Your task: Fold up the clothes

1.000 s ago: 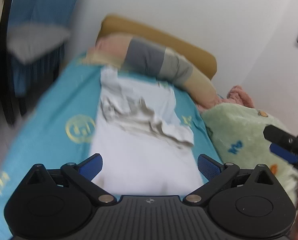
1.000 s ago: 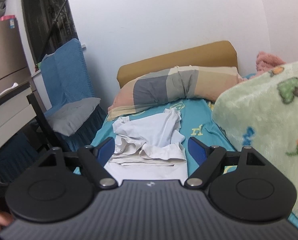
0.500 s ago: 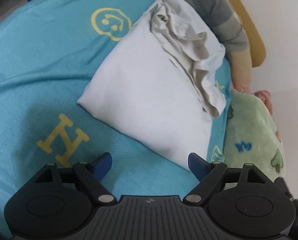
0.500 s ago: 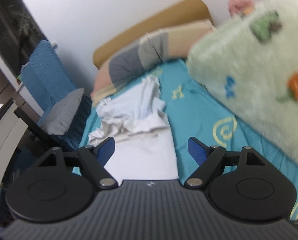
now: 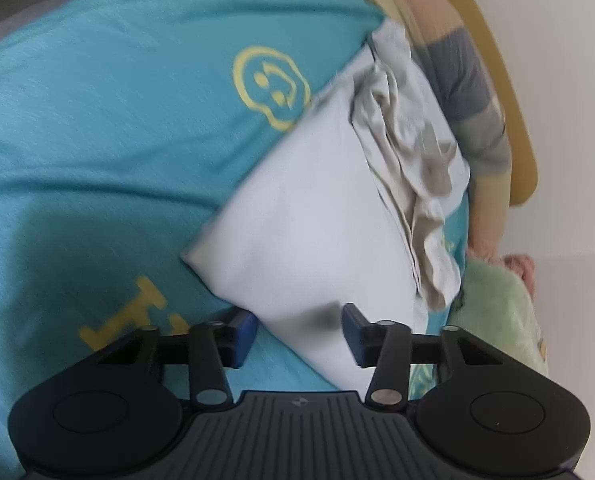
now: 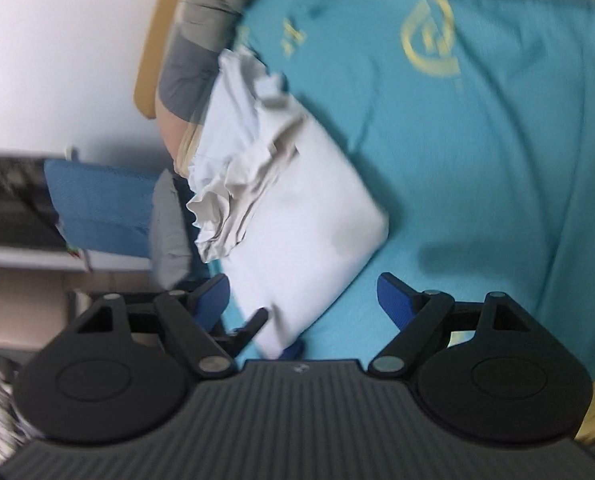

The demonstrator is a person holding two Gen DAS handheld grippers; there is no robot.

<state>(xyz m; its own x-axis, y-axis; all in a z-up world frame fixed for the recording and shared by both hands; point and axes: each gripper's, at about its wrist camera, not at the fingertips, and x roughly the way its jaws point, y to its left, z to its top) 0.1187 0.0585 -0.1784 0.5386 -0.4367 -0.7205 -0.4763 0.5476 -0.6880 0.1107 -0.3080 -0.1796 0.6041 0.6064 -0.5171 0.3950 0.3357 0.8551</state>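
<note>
Left wrist: teal bedsheet (image 5: 117,128), wall (image 5: 569,80).

Bed with teal printed sheet (image 5: 97,128), white folded garment (image 5: 297,232), patchwork pillow (image 5: 469,92), green fleece blanket (image 5: 497,312)

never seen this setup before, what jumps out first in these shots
The white garment catches the eye first: it lies on the teal bedsheet, smooth at the near end and crumpled toward the striped pillow. Both grippers hang open over its near end, the left gripper straddling one corner, the right gripper over the other. A yellow smiley print sits on the sheet beside the garment.
</note>
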